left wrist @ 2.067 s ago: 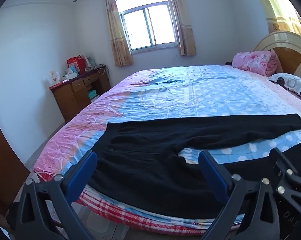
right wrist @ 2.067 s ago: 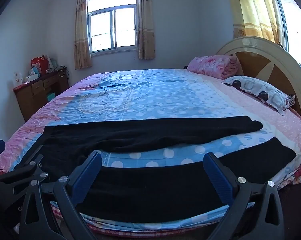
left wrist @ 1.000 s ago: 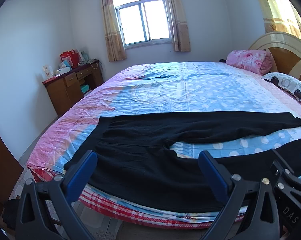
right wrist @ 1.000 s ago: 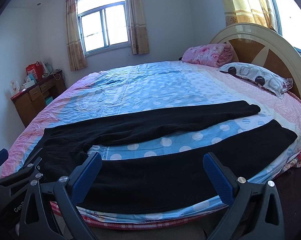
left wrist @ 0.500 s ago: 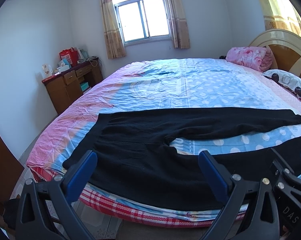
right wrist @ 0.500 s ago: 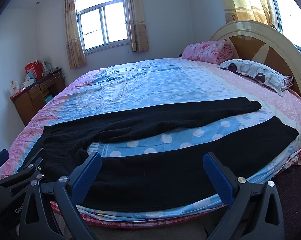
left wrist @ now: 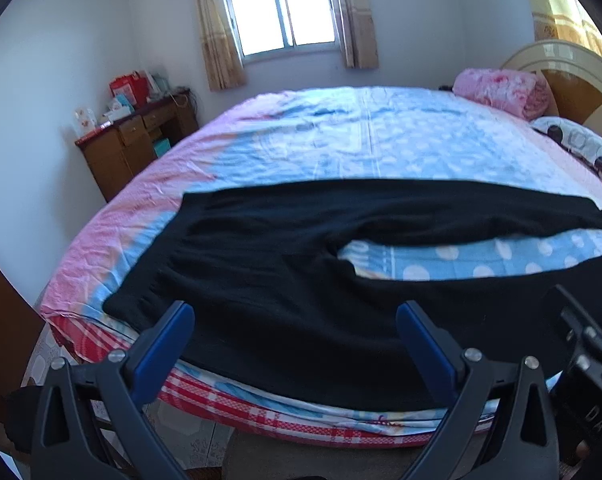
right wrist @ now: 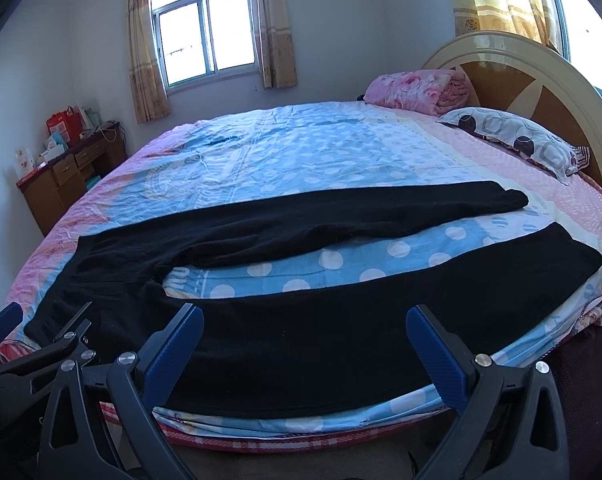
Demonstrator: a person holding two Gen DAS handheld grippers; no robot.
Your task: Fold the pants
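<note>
Black knit pants [right wrist: 301,332] lie flat, legs spread, mid-frame on the polka-dot blue bedsheet [right wrist: 301,152]; left gripper [left wrist: 295,326] and right gripper [right wrist: 305,330], lower frame, both spread wide, grasping nothing.

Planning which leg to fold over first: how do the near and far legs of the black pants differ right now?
The near leg lies along the bed's front edge, its cuff close to the corner; the far leg lies further in, angled away, with polka-dot sheet showing between them. Both lie flat, unfolded and ungripped.
</note>
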